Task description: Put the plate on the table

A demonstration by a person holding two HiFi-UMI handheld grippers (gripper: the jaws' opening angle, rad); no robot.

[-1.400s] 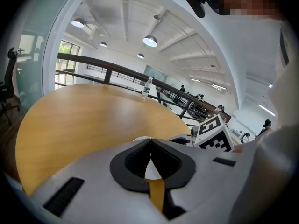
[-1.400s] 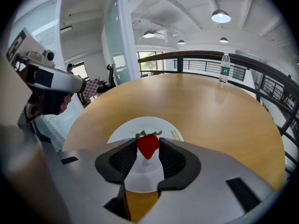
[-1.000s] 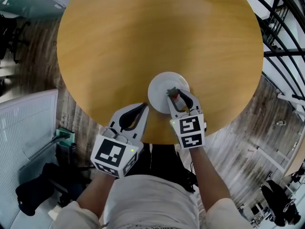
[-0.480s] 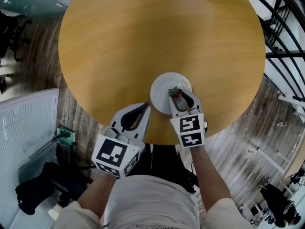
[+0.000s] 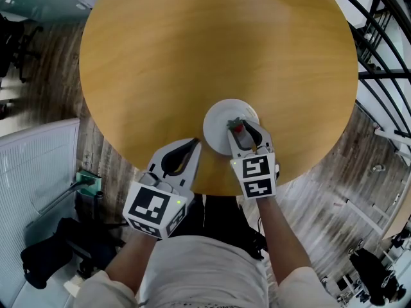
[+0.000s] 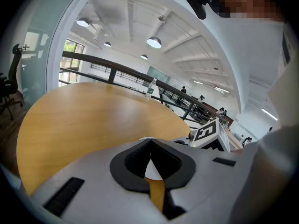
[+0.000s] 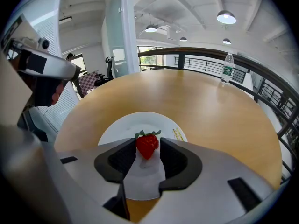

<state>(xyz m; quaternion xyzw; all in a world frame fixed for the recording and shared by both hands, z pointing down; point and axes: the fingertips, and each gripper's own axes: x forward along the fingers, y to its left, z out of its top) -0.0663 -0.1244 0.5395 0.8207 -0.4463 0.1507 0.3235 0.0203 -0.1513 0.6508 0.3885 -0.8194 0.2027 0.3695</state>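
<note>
Plate (image 5: 217, 119) sitting flat on the round wooden desk (image 5: 192, 43), near its front edge.
Right gripper (image 5: 240, 128) is reaching over the plate's near rim, pointing down. Its jaws have just been opening and are standing apart, with a strawberry (image 7: 147, 146) lying on the plate between the tips; no firm pinch is showing. Left gripper (image 5: 194, 144) is hovering at the desk edge just left of the plate, its jaws closed tip to tip and holding nothing.
</note>
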